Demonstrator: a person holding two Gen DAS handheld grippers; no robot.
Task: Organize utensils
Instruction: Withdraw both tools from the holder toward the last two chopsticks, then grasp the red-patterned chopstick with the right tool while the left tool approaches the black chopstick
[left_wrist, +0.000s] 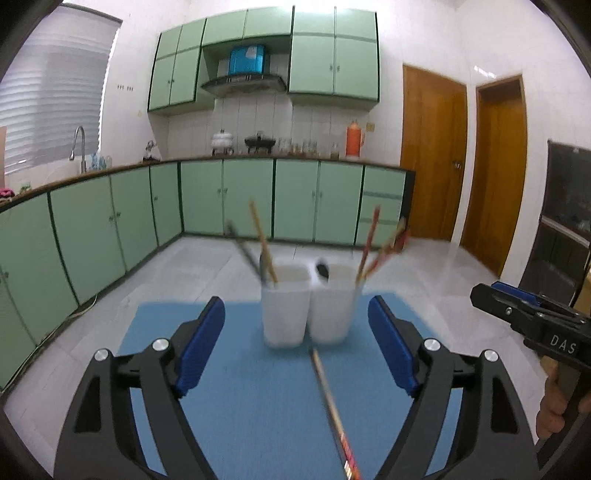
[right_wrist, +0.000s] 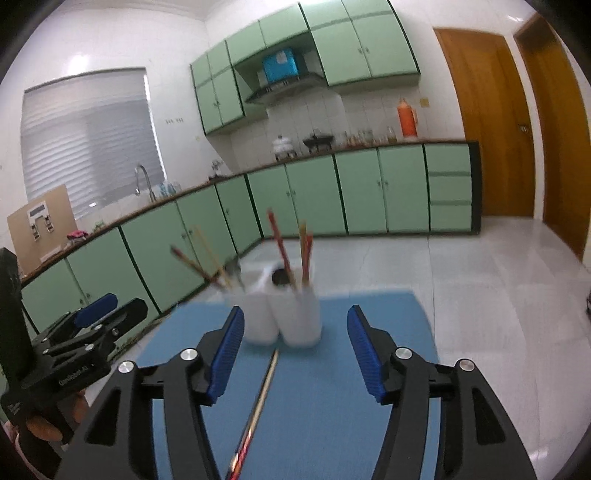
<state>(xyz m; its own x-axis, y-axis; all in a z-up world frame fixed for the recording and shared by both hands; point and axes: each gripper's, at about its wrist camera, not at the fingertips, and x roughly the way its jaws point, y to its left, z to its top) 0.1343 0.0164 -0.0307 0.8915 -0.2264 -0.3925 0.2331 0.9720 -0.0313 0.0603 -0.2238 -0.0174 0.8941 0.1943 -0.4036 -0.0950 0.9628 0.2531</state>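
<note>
Chopstick (left_wrist: 330, 400) lying loose on blue mat (left_wrist: 258, 424), its far tip just short of two white cups (left_wrist: 308, 314). Cups touching side by side near mat's far edge, holding upright chopsticks (left_wrist: 369, 243) and dark-handled utensils; contents blurred. Left gripper (left_wrist: 296, 345) spread wide, nothing between its blue pads, loose chopstick running under the gap. Right gripper (right_wrist: 295, 356) likewise released and empty, same chopstick on the mat below. Green kitchen cabinets (left_wrist: 229, 199) behind.
</note>
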